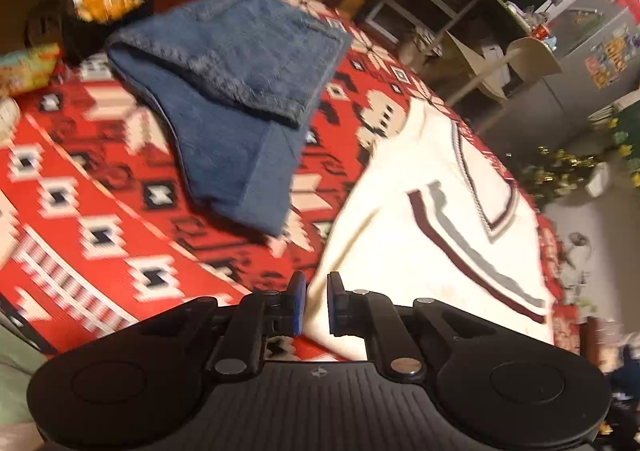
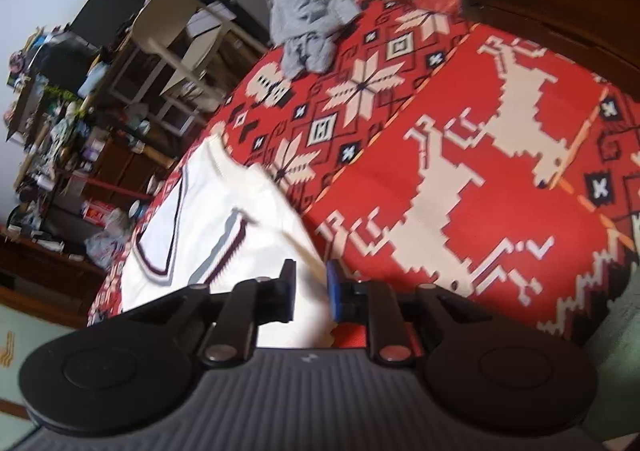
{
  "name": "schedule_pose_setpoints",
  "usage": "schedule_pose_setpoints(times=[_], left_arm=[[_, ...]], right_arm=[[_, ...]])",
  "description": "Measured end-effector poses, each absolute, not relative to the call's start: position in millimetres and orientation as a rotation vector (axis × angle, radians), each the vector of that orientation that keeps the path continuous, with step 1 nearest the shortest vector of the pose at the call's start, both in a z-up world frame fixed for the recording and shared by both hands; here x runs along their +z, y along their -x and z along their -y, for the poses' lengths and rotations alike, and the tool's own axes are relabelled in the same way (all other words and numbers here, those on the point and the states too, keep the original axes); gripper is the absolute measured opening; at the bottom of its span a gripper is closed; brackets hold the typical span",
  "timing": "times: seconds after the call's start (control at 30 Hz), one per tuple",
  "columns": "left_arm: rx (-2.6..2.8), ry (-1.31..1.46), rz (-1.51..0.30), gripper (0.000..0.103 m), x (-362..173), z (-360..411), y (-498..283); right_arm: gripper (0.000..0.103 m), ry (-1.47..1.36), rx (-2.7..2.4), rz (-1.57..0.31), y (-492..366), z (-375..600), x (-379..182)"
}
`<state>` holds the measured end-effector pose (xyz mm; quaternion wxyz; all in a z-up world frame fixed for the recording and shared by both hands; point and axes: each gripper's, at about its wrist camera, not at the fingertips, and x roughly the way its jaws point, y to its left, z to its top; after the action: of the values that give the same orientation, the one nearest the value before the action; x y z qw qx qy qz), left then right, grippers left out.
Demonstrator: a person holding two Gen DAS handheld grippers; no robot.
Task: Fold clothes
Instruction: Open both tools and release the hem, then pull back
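White sweater (image 1: 432, 211) edge between both grippers' jaws — ungripped.

Right tool (image 2: 311, 291): fingers parted, white cloth showing in the gap; contact unclear.
White garment (image 2: 208, 219): lay flat, maroon and grey trim, at the blanket's left edge.
Blanket (image 2: 500, 187): red, with white reindeer and snowflakes.
Grey garment (image 2: 308, 23): crumpled, far end, well apart from white garment.
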<state>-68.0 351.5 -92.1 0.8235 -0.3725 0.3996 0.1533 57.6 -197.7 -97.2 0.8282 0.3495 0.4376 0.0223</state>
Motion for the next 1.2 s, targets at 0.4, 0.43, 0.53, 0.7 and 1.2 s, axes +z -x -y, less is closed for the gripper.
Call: schedule_pose_setpoints(times=[0.4,0.43,0.53,0.7,1.2], left_arm=[[0.18,0.681,-0.633,0.028,-83,-344,36],[0.166,0.643,-0.639,0.028,-83,-341,27],[0.105,0.542,-0.655,0.028,-86,-330,1],[0.04,0.383,-0.67,0.028,-96,-311,-32],[-0.013,0.261,-0.749,0.013,-130,-301,-69]], right_arm=[[0.052,-0.771,0.178,-0.888,-89,183,-106],[0.052,-0.773,0.191,-0.885,-91,182,-107],[0.051,-0.735,0.234,-0.871,-104,173,-106],[0.05,-0.415,0.312,-0.825,-138,133,-97],[0.018,-0.005,0.409,-0.851,-178,63,-131]])
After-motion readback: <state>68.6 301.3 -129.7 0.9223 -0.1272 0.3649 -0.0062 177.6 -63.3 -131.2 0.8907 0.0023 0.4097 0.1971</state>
